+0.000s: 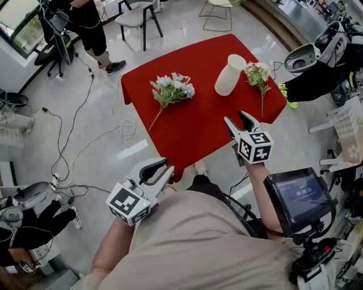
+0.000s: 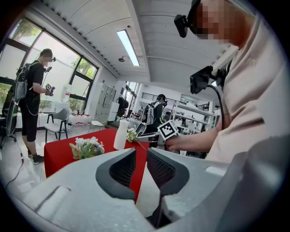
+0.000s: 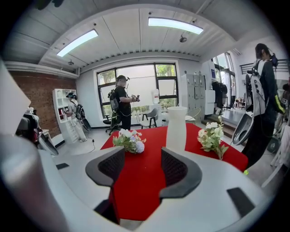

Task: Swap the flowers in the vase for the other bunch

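Left gripper (image 1: pixel 166 167) low beside near desk (image 1: pixel 193 136) corner, fingers (image 2: pixel 121 170) narrowly parted, empty, right gripper (image 1: pixel 235 118) over desk edge, aimed toward vase (image 1: pixel 229 75), fingers (image 3: pixel 174 167) released, empty

lab-like studio: floor cables (image 1: pixel 59 170), backpack-rigged people (image 3: pixel 121 106), lockers (image 3: pixel 194 86), office chairs (image 1: pixel 139 17)

A red counter (image 1: pixel 198 136) stands on a pale glossy floor (image 1: pixel 181 25) with cables (image 1: pixel 72 127) trailing across it. Beyond its far edge are a grey chair (image 1: pixel 138 17) and a wire-frame chair (image 1: pixel 218 12). A person in black (image 1: pixel 91 31) stands nearby. Strip lights (image 3: pixel 174 25) run along the ceiling above a large window (image 3: pixel 136 86), a brick wall (image 3: pixel 34 99) and a white shelf (image 3: pixel 61 111).
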The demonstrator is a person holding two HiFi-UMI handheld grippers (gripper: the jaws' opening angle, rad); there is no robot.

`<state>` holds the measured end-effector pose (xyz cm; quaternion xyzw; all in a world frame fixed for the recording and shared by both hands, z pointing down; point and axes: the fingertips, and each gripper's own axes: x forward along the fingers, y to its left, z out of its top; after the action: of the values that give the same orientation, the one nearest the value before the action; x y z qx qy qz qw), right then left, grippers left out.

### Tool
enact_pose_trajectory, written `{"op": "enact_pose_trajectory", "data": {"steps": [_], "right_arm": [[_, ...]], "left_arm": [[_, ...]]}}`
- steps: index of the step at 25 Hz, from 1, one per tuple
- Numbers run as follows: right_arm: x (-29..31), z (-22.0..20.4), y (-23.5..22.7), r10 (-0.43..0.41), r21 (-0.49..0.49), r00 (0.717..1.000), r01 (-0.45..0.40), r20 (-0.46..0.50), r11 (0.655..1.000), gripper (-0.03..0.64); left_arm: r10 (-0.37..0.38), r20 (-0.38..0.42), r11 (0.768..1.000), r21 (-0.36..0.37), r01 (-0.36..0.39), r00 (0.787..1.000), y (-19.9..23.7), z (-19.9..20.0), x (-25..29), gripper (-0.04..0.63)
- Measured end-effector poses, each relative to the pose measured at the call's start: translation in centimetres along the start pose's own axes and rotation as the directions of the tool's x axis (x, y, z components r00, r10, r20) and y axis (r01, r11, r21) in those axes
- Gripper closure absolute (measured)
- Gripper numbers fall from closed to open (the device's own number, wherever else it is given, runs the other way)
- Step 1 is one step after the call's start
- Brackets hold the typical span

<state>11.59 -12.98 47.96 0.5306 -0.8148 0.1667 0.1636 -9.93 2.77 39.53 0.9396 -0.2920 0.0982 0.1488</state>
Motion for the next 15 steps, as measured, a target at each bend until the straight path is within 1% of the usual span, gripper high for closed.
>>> {"op": "enact_pose_trajectory", "data": {"steps": [3, 6, 10, 15], "right_arm": [[0.8, -0.7, 3.2, 0.039, 0.003, 0.999, -0.039, -0.006, 0.999, 0.362], [2.4, -1.6, 6.8, 0.099, 0.022, 0.995, -0.098, -0.023, 0.995, 0.36], [5.1, -2.4, 10.8, 0.177, 0.092, 0.984, -0.173, -0.032, 0.981, 0.351], [8.6, -3.1, 13.4, 0.217, 0.167, 0.975, -0.208, -0.039, 0.964, 0.342]], "left_arm": [[0.016, 0.0, 1.0, -0.011, -0.016, 1.0, -0.1, -1.0, -2.2, 0.534], [0.033, -0.001, 0.999, -0.018, -0.033, 0.999, -0.2, -1.9, -4.3, 0.534], [0.058, 0.01, 0.998, -0.029, -0.058, 0.998, -0.2, -3.0, -7.2, 0.534], [0.105, 0.031, 0.994, -0.041, -0.103, 0.994, 0.4, -3.7, -10.0, 0.534]]}}
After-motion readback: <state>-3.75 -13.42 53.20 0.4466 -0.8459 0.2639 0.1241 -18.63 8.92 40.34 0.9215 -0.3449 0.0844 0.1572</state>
